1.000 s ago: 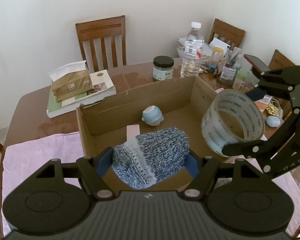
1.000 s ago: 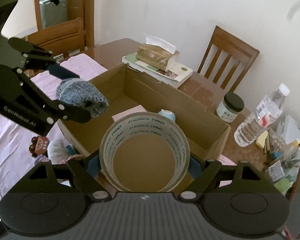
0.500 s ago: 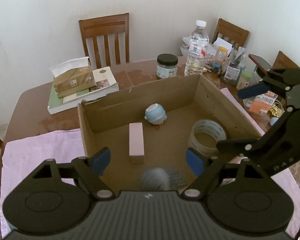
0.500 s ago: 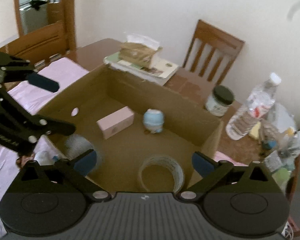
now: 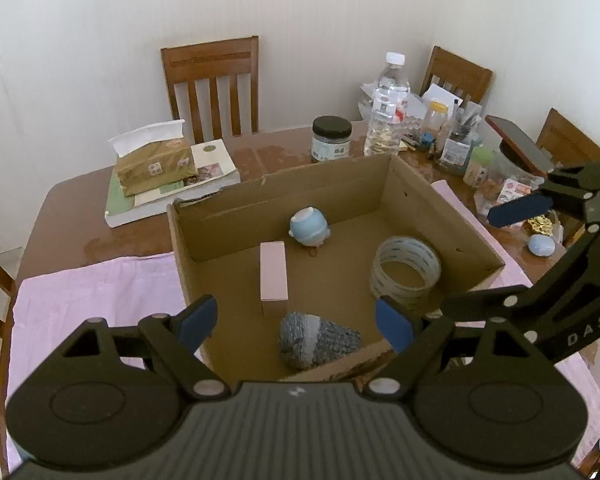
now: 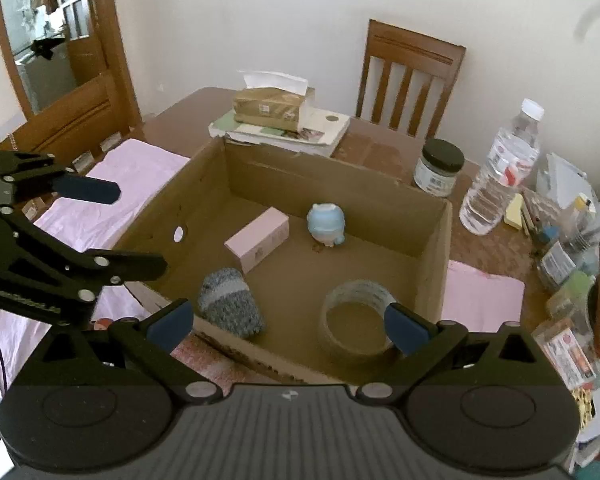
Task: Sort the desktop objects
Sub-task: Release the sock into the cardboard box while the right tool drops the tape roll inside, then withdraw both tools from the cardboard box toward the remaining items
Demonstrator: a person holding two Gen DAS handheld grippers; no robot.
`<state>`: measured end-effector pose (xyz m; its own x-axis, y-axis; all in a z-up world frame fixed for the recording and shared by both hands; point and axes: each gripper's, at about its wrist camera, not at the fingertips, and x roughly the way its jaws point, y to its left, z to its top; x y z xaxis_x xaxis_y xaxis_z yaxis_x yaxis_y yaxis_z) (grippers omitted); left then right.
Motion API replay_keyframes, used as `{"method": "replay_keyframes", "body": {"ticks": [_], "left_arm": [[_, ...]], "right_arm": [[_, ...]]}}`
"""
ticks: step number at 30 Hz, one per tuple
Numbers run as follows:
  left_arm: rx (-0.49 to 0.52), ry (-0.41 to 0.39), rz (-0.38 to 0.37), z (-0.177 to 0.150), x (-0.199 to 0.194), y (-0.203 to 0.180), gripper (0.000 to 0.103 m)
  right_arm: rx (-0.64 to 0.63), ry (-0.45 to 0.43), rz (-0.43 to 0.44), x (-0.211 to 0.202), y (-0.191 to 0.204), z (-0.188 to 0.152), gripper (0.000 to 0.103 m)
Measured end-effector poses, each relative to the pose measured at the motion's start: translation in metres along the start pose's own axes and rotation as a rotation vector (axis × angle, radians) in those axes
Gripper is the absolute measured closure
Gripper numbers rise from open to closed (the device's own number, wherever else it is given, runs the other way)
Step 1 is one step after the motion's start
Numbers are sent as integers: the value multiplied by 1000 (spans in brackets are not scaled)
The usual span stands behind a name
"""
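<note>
Two claws, left (image 5: 296, 320) and right (image 6: 286, 326), gape empty, jaws just opened; sock (image 5: 316, 338) and tape roll (image 6: 356, 320) now lie dropped inside the cardboard box (image 5: 460, 216).

Left tongs (image 5: 296, 322) spread, empty — knitted sock (image 5: 316, 339), tape roll (image 5: 406, 268) lying in cardboard box (image 5: 236, 208).

White walls (image 5: 300, 8) and wooden chairs (image 5: 212, 80) surround a brown table (image 5: 68, 216).

Each wrist view looks steeply down along its own fingers, close above the cardboard box (image 5: 284, 196), left and right of its near side. Both share the box interior.
</note>
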<state>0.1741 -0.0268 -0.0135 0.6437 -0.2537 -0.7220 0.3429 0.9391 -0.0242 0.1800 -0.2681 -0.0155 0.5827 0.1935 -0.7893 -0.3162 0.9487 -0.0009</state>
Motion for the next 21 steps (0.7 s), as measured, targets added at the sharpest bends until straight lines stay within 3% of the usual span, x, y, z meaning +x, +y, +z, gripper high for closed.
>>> {"method": "replay_keyframes", "body": {"ticks": [6,10,14,21], "left_arm": [[7,-19,3,-12,-21,0,17],[10,-18,6,-24,-34,0,17],[0,-14,2,-38,-44,1,17],[4,8,-14,-66,-57,-5,16]], "right_arm": [[47,-33,-75,-15,11,-14,0],[106,34,-30,-19,16,-21,0],[137,20,-95,-30,25,-32,0],[225,21,-109,-44,33,-62,0]]}}
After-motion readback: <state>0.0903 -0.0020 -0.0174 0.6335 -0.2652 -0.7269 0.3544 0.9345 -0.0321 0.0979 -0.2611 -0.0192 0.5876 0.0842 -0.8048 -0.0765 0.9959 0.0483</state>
